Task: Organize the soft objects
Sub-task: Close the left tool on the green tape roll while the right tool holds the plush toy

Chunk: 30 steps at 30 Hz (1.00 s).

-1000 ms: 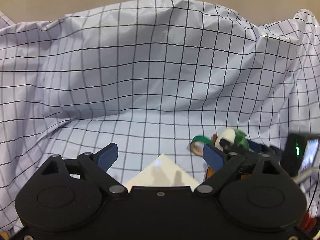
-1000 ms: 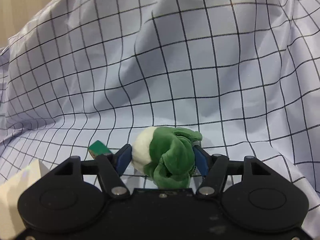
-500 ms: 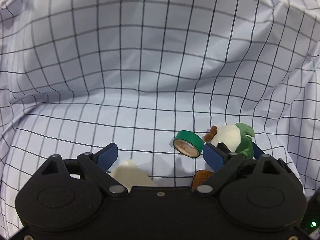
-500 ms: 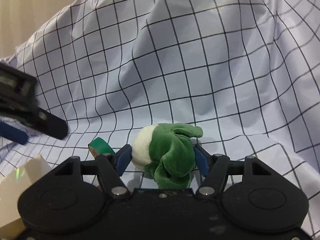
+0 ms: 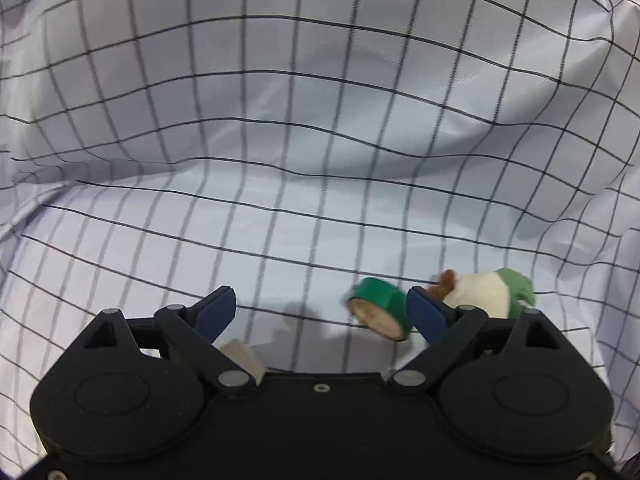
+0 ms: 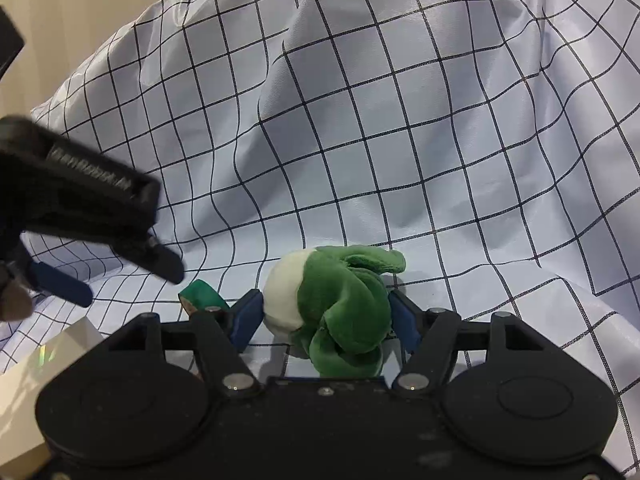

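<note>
A green and white plush toy (image 6: 332, 304) lies on the checked cloth (image 6: 440, 128) between the blue pads of my right gripper (image 6: 324, 316). Both pads still touch its sides while the jaws are opening. In the left wrist view the plush toy (image 5: 484, 290) shows just beyond the right finger. My left gripper (image 5: 320, 312) points steeply down at the cloth (image 5: 280, 168), open wide with nothing gripped. A green tape roll (image 5: 378, 314) lies on the cloth just inside its right pad (image 5: 426, 314).
The corner of a white box (image 5: 240, 354) pokes out under the left finger; the white box (image 6: 48, 356) sits at the lower left of the right view. The tape roll (image 6: 200, 294) lies beside the plush. The left tool's black frame (image 6: 80, 200) hangs close by. Cloth folds rise behind.
My left gripper swung right and tipped down; the tape roll now lies inside its span, and the white box slid under it. It entered the right view. The right jaws widened slightly.
</note>
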Tool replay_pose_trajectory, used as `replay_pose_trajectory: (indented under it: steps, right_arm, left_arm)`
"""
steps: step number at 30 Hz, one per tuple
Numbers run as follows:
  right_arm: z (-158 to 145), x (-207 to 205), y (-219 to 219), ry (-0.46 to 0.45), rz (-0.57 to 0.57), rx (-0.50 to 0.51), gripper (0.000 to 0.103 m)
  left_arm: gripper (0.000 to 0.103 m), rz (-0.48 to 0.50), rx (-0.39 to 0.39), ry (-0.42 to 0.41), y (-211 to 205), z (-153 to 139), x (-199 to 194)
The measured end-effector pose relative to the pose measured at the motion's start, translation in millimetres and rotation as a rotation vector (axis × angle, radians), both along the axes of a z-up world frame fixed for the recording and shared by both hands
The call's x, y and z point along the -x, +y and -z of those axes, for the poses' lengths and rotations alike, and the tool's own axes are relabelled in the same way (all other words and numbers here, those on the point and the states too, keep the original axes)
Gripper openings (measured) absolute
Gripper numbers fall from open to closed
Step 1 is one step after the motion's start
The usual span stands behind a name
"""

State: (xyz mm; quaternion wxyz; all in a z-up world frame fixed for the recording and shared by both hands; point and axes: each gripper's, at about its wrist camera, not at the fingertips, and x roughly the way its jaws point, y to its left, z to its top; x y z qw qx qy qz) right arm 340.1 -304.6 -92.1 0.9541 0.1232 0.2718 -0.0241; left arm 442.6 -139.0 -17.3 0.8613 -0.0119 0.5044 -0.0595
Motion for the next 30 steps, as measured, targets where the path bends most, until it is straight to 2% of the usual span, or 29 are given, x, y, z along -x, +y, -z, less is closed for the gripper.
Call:
replay_pose_trajectory:
  steps: [7, 13, 20, 24, 30]
  right_arm:
    - [0.2, -0.5, 1.1, 0.0, 0.002, -0.002, 0.067]
    - [0.0, -0.5, 1.3, -0.001, 0.001, -0.002, 0.067]
    - [0.4, -0.3, 0.7, -0.001, 0.003, -0.01, 0.067]
    - [1.1, -0.1, 0.1, -0.001, 0.003, -0.014, 0.067]
    - [1.4, 0.6, 0.1, -0.001, 0.003, -0.017, 0.068]
  left_arm:
    - [0.089, 0.026, -0.078, 0.014, -13.1, 9.9, -0.8]
    - [0.089, 0.01, -0.023, 0.036, -28.6, 18.0, -22.9]
    - [0.089, -0.016, -0.048, 0.035, -28.7, 26.4, -37.2]
    - [0.089, -0.002, -0.02, 0.018, -17.6, 19.3, -26.3]
    - [0.089, 0.011, -0.074, 0.0, -4.9, 8.1, -7.6]
